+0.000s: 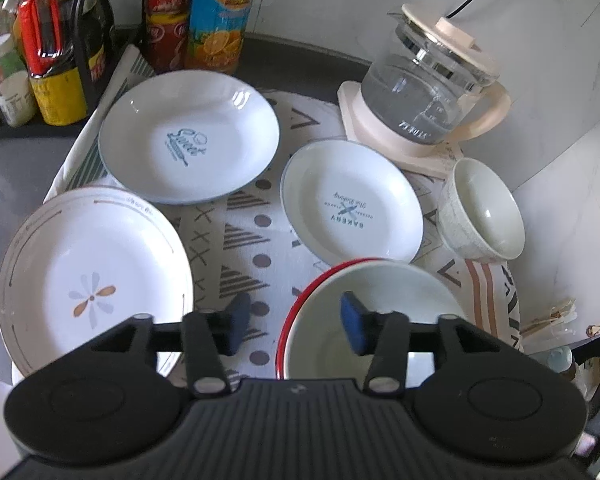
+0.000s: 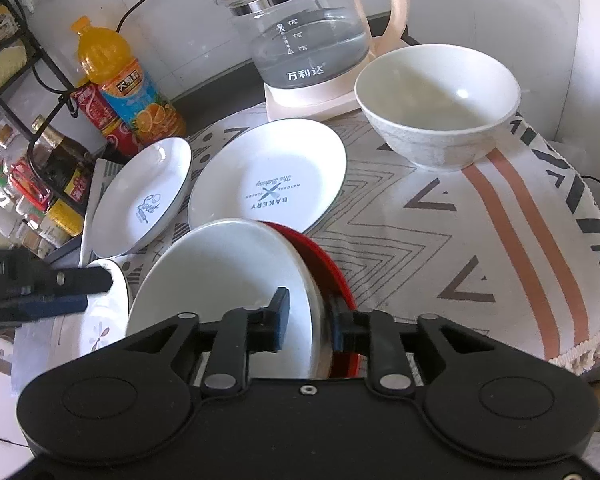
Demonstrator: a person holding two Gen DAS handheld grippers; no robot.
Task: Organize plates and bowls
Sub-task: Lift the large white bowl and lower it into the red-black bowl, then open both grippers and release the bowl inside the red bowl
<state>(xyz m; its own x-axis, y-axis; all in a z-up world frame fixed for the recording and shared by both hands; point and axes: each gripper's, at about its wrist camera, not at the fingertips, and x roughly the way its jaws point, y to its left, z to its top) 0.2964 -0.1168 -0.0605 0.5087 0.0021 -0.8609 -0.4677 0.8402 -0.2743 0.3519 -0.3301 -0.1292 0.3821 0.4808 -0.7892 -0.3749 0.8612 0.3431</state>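
My right gripper (image 2: 310,324) is shut on the rim of a red bowl (image 2: 228,276) with a white inside, which is tilted; one finger is inside and one on the red outer wall. The red bowl (image 1: 364,312) also shows low in the left wrist view. My left gripper (image 1: 296,322) is open and holds nothing, hovering between the red bowl and a flower-patterned plate (image 1: 92,276). A "Sweet" plate (image 1: 188,136) and a "Bakery" plate (image 1: 352,200) lie flat on the patterned cloth (image 1: 244,240). A white bowl (image 2: 436,108) stands upright at the far right.
A glass kettle (image 2: 308,32) on a cream base stands behind the plates. An orange juice bottle (image 2: 128,84), a red bottle (image 1: 168,20) and a black wire rack (image 1: 40,52) of condiment jars line the back left. The cloth's fringed edge (image 2: 580,344) drops off at right.
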